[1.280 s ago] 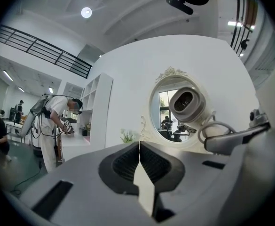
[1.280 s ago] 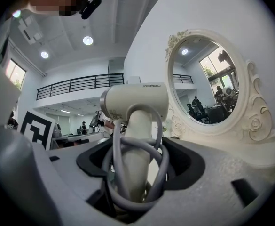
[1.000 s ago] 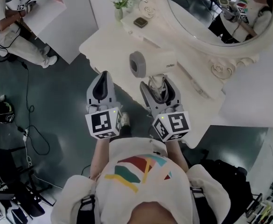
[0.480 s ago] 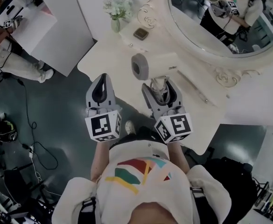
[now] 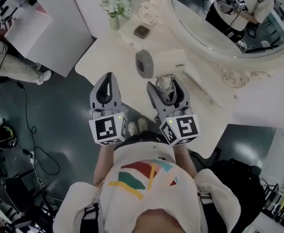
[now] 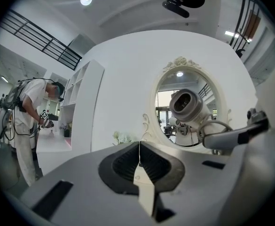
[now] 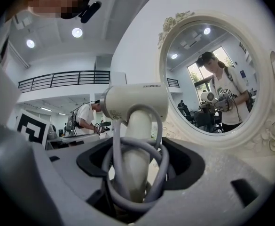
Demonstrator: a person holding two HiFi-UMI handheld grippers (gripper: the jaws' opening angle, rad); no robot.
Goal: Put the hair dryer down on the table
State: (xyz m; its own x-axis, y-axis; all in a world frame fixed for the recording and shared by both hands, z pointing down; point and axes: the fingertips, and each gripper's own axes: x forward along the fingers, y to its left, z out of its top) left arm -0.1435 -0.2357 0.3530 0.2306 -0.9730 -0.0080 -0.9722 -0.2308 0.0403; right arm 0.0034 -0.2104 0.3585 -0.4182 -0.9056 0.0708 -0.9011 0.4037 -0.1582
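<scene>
The white hair dryer [image 5: 161,63] with a grey nozzle end hangs over the cream dressing table [image 5: 108,50]. My right gripper [image 5: 166,85] is shut on its handle, which has the grey cord looped round it. In the right gripper view the handle and cord [image 7: 136,149] fill the gap between the jaws of the right gripper [image 7: 138,175], with the dryer body [image 7: 135,101] above. My left gripper [image 5: 107,80] is shut and empty, out past the table's edge above the dark floor. The left gripper view shows the left gripper [image 6: 138,147] with its jaws together and the dryer [image 6: 186,105] off to the right.
A large oval mirror [image 5: 219,18] in an ornate white frame stands behind the table. A vase of flowers [image 5: 113,6] and a small dark box [image 5: 142,31] sit at the table's back. Another person [image 5: 1,62] works at the far left, with cables on the floor.
The head view has swung, so the table and mirror sit further up and left. Both grippers keep their places in view, and the right one keeps its grip on the dryer.
</scene>
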